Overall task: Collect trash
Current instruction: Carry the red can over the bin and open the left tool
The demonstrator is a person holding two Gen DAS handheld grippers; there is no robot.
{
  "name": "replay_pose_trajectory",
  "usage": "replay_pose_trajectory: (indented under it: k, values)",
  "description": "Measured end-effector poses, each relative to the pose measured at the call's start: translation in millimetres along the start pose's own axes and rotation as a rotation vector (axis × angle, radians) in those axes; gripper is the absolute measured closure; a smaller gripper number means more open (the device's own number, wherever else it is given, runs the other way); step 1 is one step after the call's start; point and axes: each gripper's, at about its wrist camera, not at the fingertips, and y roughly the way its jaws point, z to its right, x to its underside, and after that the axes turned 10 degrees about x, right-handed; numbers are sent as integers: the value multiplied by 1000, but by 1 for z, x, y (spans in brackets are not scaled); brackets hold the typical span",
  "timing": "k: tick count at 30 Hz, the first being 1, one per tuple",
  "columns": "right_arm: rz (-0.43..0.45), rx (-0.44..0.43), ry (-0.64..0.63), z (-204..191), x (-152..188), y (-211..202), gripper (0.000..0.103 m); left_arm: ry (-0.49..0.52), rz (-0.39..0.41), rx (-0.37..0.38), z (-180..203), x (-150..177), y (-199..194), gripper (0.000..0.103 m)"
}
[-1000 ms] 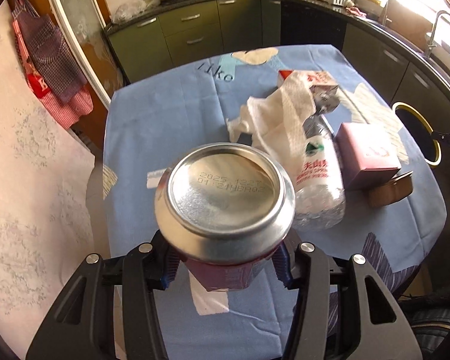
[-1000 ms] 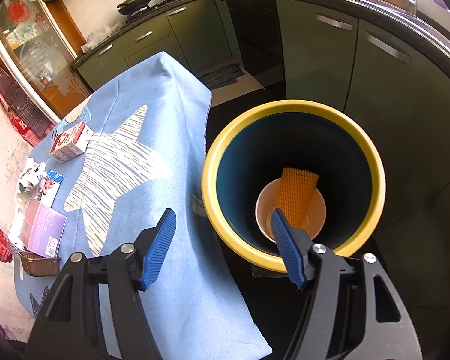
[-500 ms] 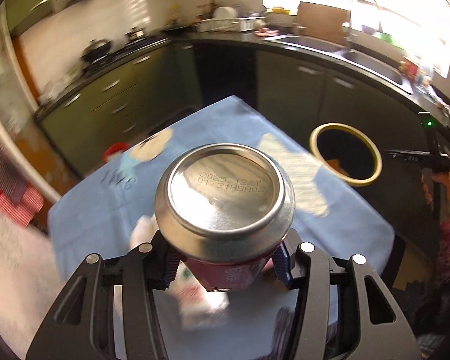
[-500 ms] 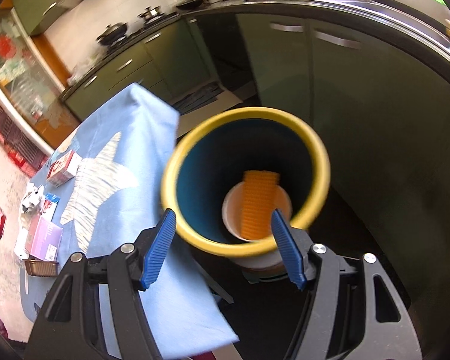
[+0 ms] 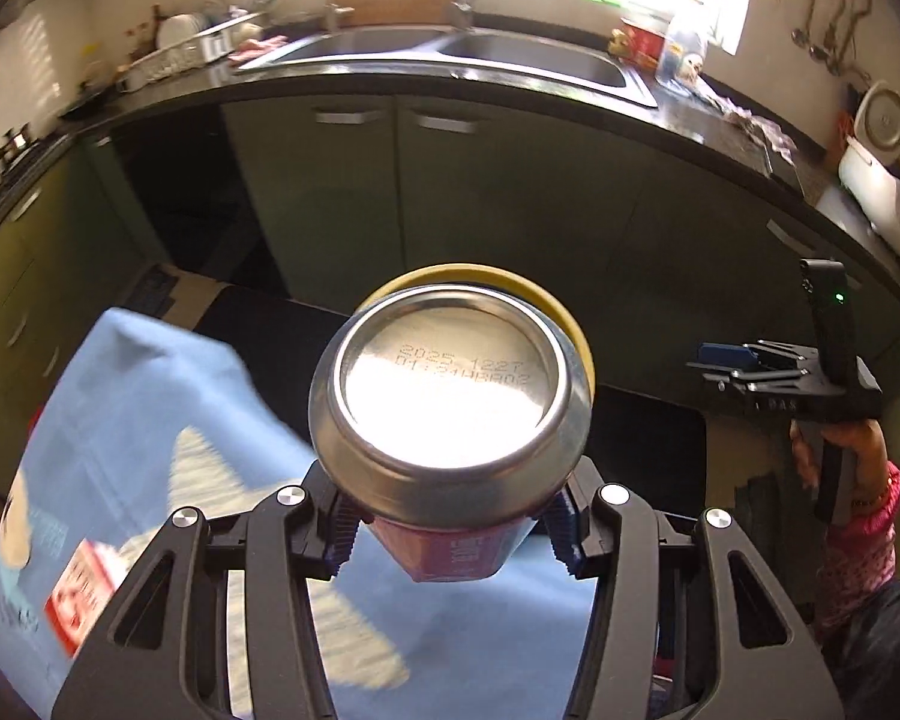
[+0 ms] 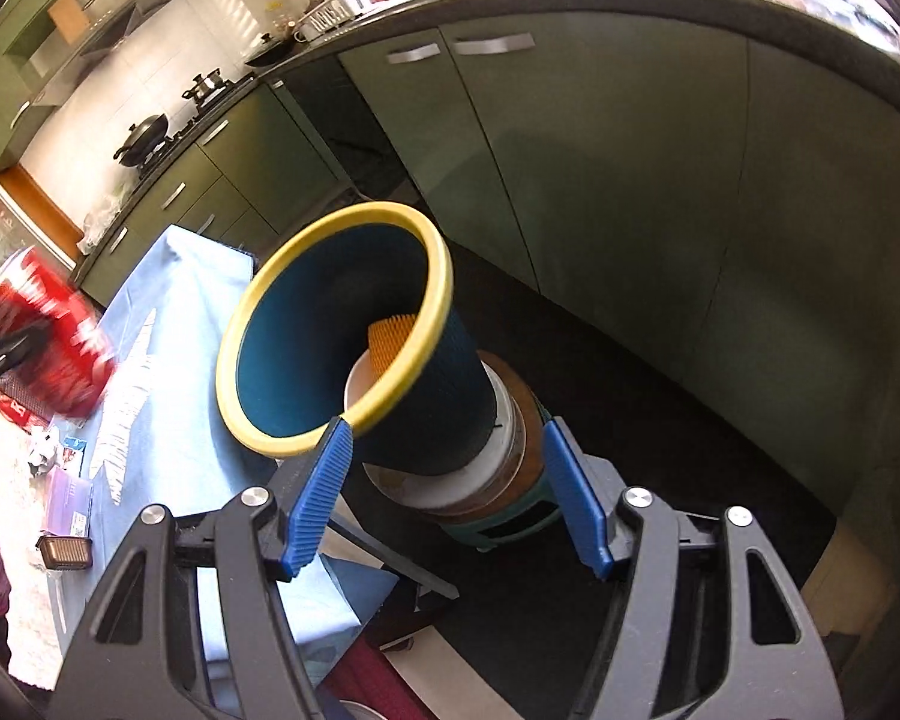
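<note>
The left wrist camera looked forward along its claw (image 5: pixel 450 531), over the close-up base of a can (image 5: pixel 450 402), toward the sink cabinets (image 5: pixel 426 192). The right wrist camera looked down between its own fingers at the yellow-rimmed bin (image 6: pixel 282 354) close ahead. Both views shared that bin (image 5: pixel 576 324), the blue-clothed surface (image 5: pixel 150 420) and the green cabinets; each also caught the other claw at its edge.

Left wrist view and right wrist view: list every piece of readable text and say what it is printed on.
"2025 1227" on the shiny silver base of the red drink can clamped in the left gripper.
"01:21HBA02" just beneath it, last characters uncertain.
White lettering on the can's red side: blurred, unreadable.
Red and white carton on the blue tablecloth: blurred.
Purple box label: too small.
</note>
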Motion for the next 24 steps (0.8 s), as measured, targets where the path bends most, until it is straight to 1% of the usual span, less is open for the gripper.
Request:
replay_pose_trajectory:
  k: [5,6,8,9,10,13,16,17,20,24]
  values:
    - [-7,-12,14,8,4,2,40,-19,-34,18,5,-28,59,52]
    - [-6,-14,17,10,6,2,40,-25,-35,14,5,-28,64,51]
    - [-7,-14,18,11,8,1,40,-32,-37,-2,4,-33,73,42]
    - [-8,-13,19,12,9,0,40,-36,-28,-14,3,-36,72,37]
    - [-9,-14,20,12,10,0,40,-43,-9,-16,3,-37,68,35]
    - [-12,-15,21,11,10,0,40,-64,38,-19,1,-37,44,31]
    - [-17,-22,18,6,9,2,40,-70,86,-39,1,-22,5,29]
    - [-19,-26,15,3,9,2,40,-73,108,-47,1,-17,-8,26]
    - [-27,-42,-8,-9,9,5,39,-103,190,-78,-2,8,-56,21]
    - [-36,-68,-59,-34,8,8,38,-170,302,-127,-9,54,-118,13]
